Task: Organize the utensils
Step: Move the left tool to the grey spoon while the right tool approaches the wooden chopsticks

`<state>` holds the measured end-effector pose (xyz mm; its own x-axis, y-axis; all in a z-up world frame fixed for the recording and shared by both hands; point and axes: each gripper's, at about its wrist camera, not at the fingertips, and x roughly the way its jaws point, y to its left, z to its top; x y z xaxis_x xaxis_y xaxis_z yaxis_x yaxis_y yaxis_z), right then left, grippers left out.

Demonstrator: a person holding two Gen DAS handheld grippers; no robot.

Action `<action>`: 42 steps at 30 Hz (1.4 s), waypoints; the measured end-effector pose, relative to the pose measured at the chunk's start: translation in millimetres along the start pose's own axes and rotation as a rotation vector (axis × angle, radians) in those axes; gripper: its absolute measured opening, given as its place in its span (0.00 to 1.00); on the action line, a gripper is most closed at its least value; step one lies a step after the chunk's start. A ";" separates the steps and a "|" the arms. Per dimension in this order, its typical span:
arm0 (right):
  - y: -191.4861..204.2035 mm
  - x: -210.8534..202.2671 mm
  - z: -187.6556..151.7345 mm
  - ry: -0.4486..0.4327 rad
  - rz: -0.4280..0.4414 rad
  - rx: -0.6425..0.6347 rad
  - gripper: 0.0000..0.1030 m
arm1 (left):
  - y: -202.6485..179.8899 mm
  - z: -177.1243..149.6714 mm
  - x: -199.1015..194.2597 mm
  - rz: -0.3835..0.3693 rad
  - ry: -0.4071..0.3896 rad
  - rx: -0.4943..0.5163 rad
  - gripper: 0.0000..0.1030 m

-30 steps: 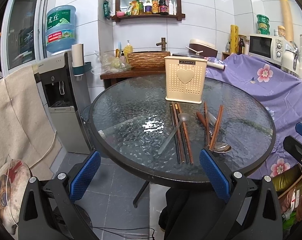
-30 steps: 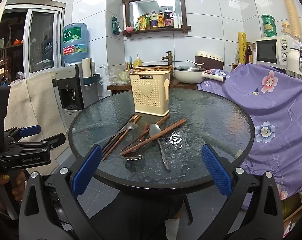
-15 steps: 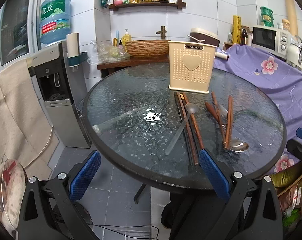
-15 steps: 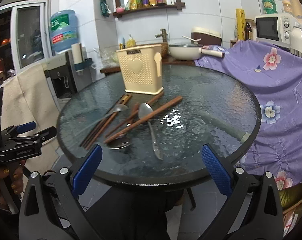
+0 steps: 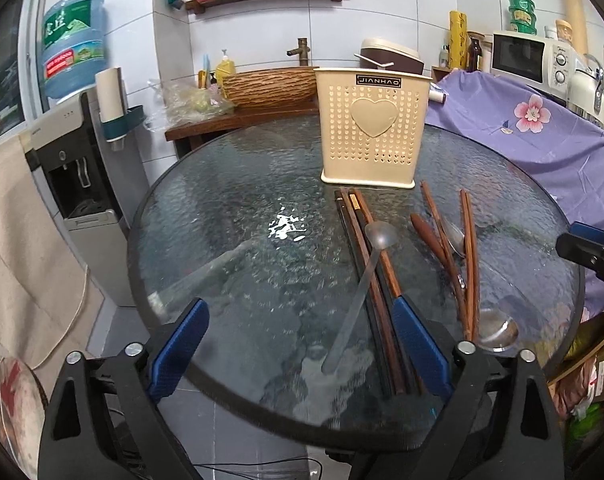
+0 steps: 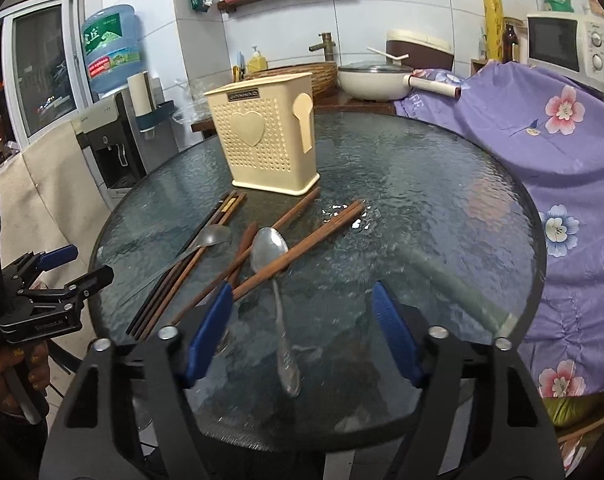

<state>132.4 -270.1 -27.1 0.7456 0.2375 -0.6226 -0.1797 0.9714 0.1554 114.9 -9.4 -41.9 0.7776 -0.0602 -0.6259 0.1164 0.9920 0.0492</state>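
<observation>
A cream utensil holder (image 5: 371, 128) with a heart stands upright at the back of the round glass table (image 5: 222, 240); it also shows in the right wrist view (image 6: 264, 140). In front of it lie several wooden chopsticks (image 5: 375, 280) and metal spoons (image 5: 359, 280). My left gripper (image 5: 298, 344) is open over the table's near edge, with a spoon handle between its fingers. My right gripper (image 6: 302, 320) is open and empty, straddling the handle of a metal spoon (image 6: 276, 276) that lies under a chopstick pair (image 6: 302, 248).
A water dispenser (image 5: 82, 160) stands left of the table. A purple flowered cloth (image 6: 561, 140) covers furniture on the right. A wooden counter with a woven basin (image 5: 270, 84) and a white pot (image 6: 373, 78) is behind the table.
Both grippers have moved forward and down toward the utensils on the table. The right gripper's fingers have narrowed somewhat around the spoon handle. Nothing on the table has moved.
</observation>
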 end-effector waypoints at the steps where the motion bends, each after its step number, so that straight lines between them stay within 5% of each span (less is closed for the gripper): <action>1: -3.3 5.0 3.3 0.015 0.012 0.014 0.59 | 0.1 2.4 3.2 -0.009 0.005 0.001 0.82; 12: -32.7 81.0 39.1 0.189 0.141 0.203 0.29 | -7.1 22.1 38.4 -0.083 0.067 0.034 0.65; 20: -49.9 130.7 56.4 0.279 0.111 0.313 0.23 | -12.7 29.3 58.9 -0.110 0.095 0.038 0.63; 34: -38.8 162.3 74.5 0.332 0.087 0.241 0.16 | -13.7 35.1 67.7 -0.120 0.102 0.048 0.63; 38: -31.5 172.2 85.0 0.339 0.102 0.190 0.03 | -15.0 36.2 70.6 -0.120 0.107 0.055 0.63; 42: -22.2 176.1 90.0 0.351 0.087 0.114 0.02 | -17.8 36.3 73.3 -0.118 0.115 0.071 0.63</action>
<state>325.5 -250.2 -71.2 0.4623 0.3249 -0.8250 -0.1453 0.9456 0.2910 192.2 -35.5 -60.4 0.6805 -0.1582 -0.7154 0.2488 0.9683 0.0225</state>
